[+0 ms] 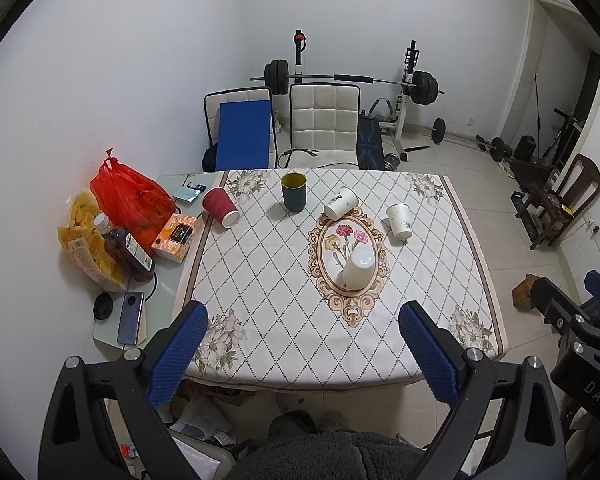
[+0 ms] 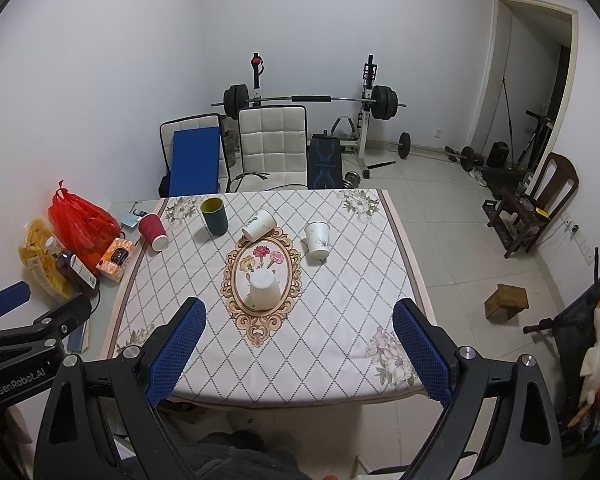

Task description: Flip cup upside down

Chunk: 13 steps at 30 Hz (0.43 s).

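Several cups are on the patterned tablecloth (image 1: 260,280). A white cup (image 1: 358,270) stands upside down on the oval flower print; it also shows in the right wrist view (image 2: 263,289). A dark green cup (image 1: 294,191) (image 2: 215,216) stands upright. A red paper cup (image 1: 221,207) (image 2: 153,232) and two white paper cups (image 1: 341,203) (image 1: 399,221) lie on their sides. My left gripper (image 1: 304,320) and right gripper (image 2: 298,316) are both open and empty, held above the table's near edge, well back from the cups.
At the table's left edge lie a red bag (image 1: 130,196), a snack bag (image 1: 86,240), a bottle (image 1: 126,254), a tissue box (image 1: 176,237) and a phone (image 1: 130,317). Chairs (image 1: 324,128) and a barbell rack (image 1: 348,80) stand behind. A small wooden stool (image 2: 506,302) is on the floor to the right.
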Available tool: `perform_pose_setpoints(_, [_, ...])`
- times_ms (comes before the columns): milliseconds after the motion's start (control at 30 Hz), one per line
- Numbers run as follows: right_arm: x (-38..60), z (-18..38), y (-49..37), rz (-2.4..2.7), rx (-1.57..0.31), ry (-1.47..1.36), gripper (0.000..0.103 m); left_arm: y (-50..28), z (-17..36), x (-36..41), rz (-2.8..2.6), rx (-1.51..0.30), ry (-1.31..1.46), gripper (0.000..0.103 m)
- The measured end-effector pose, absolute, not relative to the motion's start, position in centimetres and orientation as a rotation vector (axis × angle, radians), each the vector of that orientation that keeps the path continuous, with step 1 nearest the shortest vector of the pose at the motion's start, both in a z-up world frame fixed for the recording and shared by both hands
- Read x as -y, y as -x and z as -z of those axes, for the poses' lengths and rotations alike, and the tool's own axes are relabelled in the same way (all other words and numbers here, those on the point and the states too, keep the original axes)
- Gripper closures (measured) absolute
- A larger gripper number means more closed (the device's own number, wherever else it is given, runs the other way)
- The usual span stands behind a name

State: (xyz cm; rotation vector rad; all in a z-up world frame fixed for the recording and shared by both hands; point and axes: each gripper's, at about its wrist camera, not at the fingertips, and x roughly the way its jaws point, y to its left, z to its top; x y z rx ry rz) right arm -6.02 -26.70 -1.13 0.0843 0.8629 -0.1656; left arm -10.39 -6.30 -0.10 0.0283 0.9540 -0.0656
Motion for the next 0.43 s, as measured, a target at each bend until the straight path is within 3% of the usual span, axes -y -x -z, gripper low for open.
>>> perform_pose_setpoints(433, [26.7, 0.8, 5.92, 0.169, -0.865, -0.092, 0.006, 10.37, -0.03, 6.72, 0.071, -0.96, -0.031, 0.005])
